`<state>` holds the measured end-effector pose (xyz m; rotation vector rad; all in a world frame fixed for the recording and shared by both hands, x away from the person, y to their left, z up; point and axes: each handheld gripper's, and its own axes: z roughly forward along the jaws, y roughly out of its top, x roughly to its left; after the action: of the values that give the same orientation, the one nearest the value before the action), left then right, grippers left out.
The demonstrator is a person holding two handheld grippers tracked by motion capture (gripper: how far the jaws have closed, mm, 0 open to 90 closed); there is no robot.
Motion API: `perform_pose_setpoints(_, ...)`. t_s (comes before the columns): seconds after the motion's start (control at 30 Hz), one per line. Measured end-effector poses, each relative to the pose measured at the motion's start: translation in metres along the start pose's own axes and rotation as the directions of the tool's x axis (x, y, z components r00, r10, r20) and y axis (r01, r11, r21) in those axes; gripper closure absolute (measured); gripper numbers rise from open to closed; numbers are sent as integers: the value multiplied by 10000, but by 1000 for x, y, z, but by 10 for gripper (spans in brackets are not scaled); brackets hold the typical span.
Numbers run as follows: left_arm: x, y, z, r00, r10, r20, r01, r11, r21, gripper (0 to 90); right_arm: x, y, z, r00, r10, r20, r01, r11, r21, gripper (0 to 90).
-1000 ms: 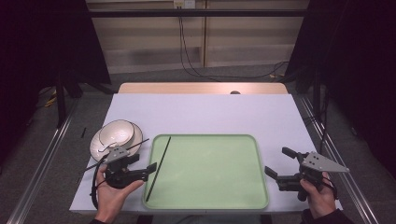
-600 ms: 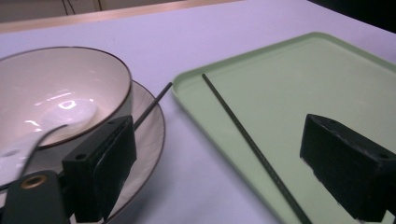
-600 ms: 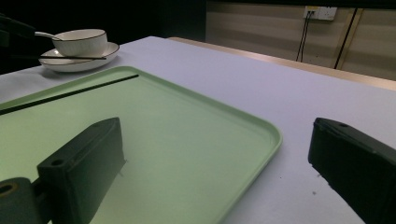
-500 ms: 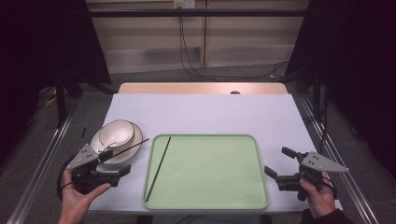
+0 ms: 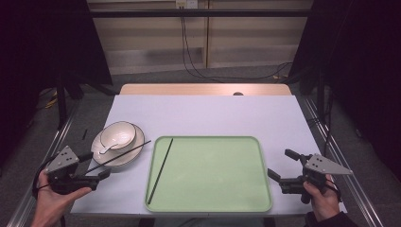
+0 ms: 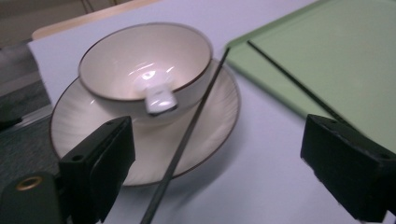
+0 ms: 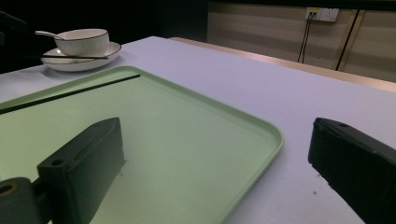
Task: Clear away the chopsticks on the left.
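A cream bowl (image 6: 144, 70) with a dark rim sits on a matching ribbed plate (image 6: 140, 126) on the pale table (image 6: 261, 163), a white spoon (image 6: 159, 99) lying inside the bowl. One black chopstick (image 6: 187, 140) leans across the plate's edge, touching the bowl's side. A second chopstick (image 6: 294, 84) lies in the green tray (image 6: 336, 51) at right. The left gripper (image 6: 224, 163) frames the scene, its black jaws spread wide and empty.

a pale table (image 5: 213, 116) carries a green tray (image 5: 213, 205) and, left of it, a saucer (image 5: 135, 153).
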<state>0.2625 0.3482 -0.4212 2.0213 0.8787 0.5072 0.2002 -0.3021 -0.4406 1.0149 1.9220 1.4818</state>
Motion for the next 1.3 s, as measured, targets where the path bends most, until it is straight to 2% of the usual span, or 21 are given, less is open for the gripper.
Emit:
perform_pose_setpoints(0.03, 4, -4, 3, 10000, -16, -49, 17, 9999, 145, 100, 0, 0, 0, 10000, 27, 18, -27, 10000, 0, 30)
perform_pose_setpoints(0.1, 10, -9, 10, 9999, -74, 75, 72, 9997, 220, 177, 0, 0, 0, 10000, -30, 24, 30, 10000, -17, 30)
perform_pose_setpoints(0.17, 16, -12, 14, 9999, -52, 108, 48, 9993, 361, 201, 0, 0, 0, 10000, -10, 4, 10, 10000, -11, 30)
perform_pose_setpoints(0.2, 19, -12, 17, 9999, 50, 88, -55, 9987, 500, 218, 0, 0, 0, 10000, -25, 14, 25, 10000, -25, 30)
perform_pose_setpoints(0.3, 27, -12, 23, 9997, 18, 257, -37, 9973, 730, 270, 0, 0, 0, 10000, -55, 4, 55, 10000, -40, 31)
perform_pose_setpoints(0.47, 37, -9, 30, 9994, 25, 345, -51, 9970, 768, 368, 0, 0, 0, 10000, -55, -11, 55, 10000, -41, 30)
perform_pose_setpoints(0.63, 38, -9, 39, 9989, 142, 442, -190, 9939, 1082, 470, 0, 0, 0, 10000, -44, -27, 44, 10000, -88, 30)
perform_pose_setpoints(0.7, 38, -10, 42, 9988, 23, 488, -73, 9946, 1034, 529, 0, 0, -1, 10000, -37, -23, 36, 10000, -87, 29)
perform_pose_setpoints(0.77, 37, -12, 45, 9985, 10, 551, -63, 9954, 961, 535, 0, 0, -1, 9999, -136, -95, 134, 9998, -152, 23)
perform_pose_setpoints(0.83, 35, -13, 50, 9980, -21, 637, -50, 9938, 1107, 551, 1, 0, -1, 9999, -83, -89, 82, 9998, -174, 19)
perform_pose_setpoints(0.93, 34, -12, 54, 9977, 62, 673, -140, 9931, 1161, 604, 1, 0, -1, 9999, -135, -7, 135, 9997, -204, 16)
perform_pose_setpoints(0.97, 35, -11, 55, 9975, 192, 679, -279, 9911, 1301, 612, 2, 0, -1, 10000, -92, -8, 92, 9998, -192, 15)
perform_pose_setpoints(1.13, 34, -9, 57, 9946, 209, 1012, -360, 9881, 1495, 710, 1, 0, -1, 9999, -118, -52, 117, 9998, -180, 15)
perform_pose_setpoints(1.3, 34, -9, 56, 9939, 91, 1097, -265, 9870, 1582, 755, 1, 0, -1, 9999, -117, -40, 116, 9998, -176, 15)
